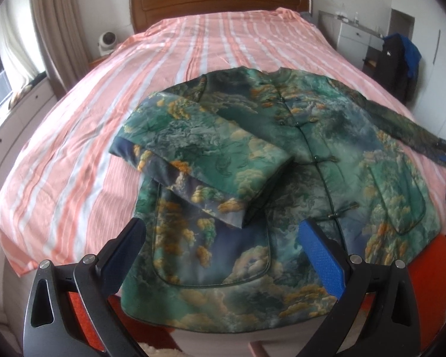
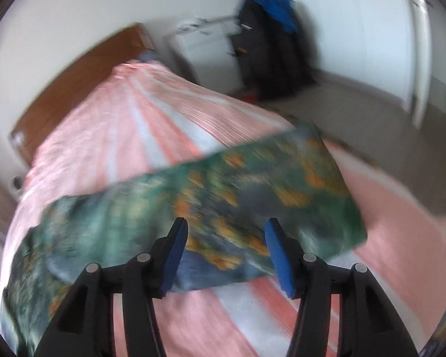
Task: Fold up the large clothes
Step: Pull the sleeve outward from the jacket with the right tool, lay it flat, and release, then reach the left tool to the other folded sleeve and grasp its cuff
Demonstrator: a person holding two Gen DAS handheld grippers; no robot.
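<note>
Jacket [image 1: 297,154] flat near bed [image 1: 74,148] foot edge, left gripper [image 1: 223,235] and right gripper [image 2: 226,238] both agape, empty.

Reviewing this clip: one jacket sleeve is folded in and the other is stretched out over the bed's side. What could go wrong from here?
1. The outstretched sleeve reaches the bed edge; it could slide off.
2. The right gripper is open over the blurred cuff, so a hasty close may catch only one layer.
3. Tugging that sleeve might drag the jacket and undo the folded sleeve.
</note>
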